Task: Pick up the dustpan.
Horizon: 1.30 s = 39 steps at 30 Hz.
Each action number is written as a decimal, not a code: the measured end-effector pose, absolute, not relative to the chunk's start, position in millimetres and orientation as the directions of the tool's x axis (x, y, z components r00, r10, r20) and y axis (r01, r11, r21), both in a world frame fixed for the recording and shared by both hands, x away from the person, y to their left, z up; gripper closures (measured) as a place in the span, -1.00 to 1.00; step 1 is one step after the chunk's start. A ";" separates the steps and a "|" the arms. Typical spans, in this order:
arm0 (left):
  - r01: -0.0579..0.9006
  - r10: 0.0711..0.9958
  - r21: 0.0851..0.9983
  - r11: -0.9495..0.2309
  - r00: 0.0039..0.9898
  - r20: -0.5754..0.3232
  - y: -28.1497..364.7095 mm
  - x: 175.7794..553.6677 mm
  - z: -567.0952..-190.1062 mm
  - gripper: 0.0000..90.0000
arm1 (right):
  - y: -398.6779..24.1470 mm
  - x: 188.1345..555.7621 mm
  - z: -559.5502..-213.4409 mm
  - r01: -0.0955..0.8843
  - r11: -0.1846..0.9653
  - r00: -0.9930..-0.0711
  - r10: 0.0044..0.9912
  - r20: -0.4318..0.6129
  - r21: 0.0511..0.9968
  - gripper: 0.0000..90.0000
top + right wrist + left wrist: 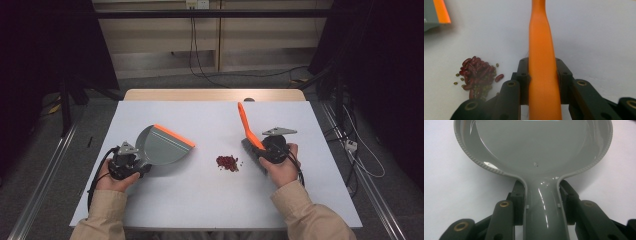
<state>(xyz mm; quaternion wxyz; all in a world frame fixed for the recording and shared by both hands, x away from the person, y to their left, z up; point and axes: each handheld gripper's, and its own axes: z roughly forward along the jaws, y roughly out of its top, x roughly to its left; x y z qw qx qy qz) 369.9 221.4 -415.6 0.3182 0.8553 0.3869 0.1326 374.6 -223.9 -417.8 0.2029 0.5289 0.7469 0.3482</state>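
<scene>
A: What does the left gripper (131,162) have?

B: Its 2 jaws are clamped on the handle of the grey dustpan (162,146), which rests on the white table (200,200), orange lip toward the beans.

A: And the right gripper (270,150)?

B: It is clenched on the orange brush (248,127), handle pointing away from the person. The pile of red beans (227,163) lies between pan and brush, touching neither.
</scene>
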 end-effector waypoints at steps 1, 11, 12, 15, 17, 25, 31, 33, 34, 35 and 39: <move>0.570 0.737 0.654 -0.497 0.675 -0.029 219.4 366.3 -413.5 0.41 | -224.2 374.6 -417.1 0.642 0.197 -0.361 0.930 0.065 0.741 0.58; 0.488 0.609 0.656 -0.576 0.791 -0.053 199.4 344.6 -406.2 0.41 | -227.6 375.6 -413.1 0.620 0.193 -0.358 0.932 0.055 0.761 0.58; 0.483 0.598 0.659 -0.577 0.799 -0.061 197.9 343.4 -406.4 0.41 | -227.5 375.7 -413.2 0.620 0.194 -0.359 0.932 0.055 0.760 0.58; 0.470 0.569 0.651 -0.596 0.819 -0.070 194.6 340.1 -407.5 0.41 | -226.3 376.0 -413.4 0.618 0.194 -0.359 0.932 0.054 0.761 0.58; 0.471 0.556 0.646 -0.600 0.827 -0.086 193.2 338.1 -409.3 0.41 | -225.1 376.3 -413.4 0.615 0.196 -0.364 0.930 0.054 0.764 0.58; 0.455 0.510 0.611 -0.648 0.855 -0.095 181.5 332.2 -418.9 0.41 | -218.6 378.0 -413.0 0.606 0.207 -0.370 0.928 0.043 0.768 0.58; 0.431 0.471 0.598 -0.676 0.877 -0.099 169.7 330.7 -422.9 0.41 | -210.8 379.3 -416.7 0.605 0.223 -0.385 0.922 0.035 0.765 0.58; 0.430 0.465 0.602 -0.673 0.879 -0.107 167.4 330.8 -423.8 0.41 | -207.8 379.1 -418.7 0.599 0.236 -0.393 0.919 0.024 0.765 0.58; 0.423 0.458 0.604 -0.675 0.882 -0.106 166.5 331.1 -424.3 0.41 | -206.8 378.9 -420.0 0.596 0.242 -0.396 0.918 0.019 0.766 0.58; 0.417 0.447 0.597 -0.685 0.888 -0.106 165.9 331.7 -424.3 0.41 | -205.3 378.8 -421.6 0.596 0.248 -0.398 0.917 0.012 0.763 0.58; 0.418 0.443 0.604 -0.678 0.889 -0.118 162.2 330.6 -426.5 0.41 | -198.8 376.2 -425.4 0.574 0.277 -0.417 0.909 -0.016 0.770 0.58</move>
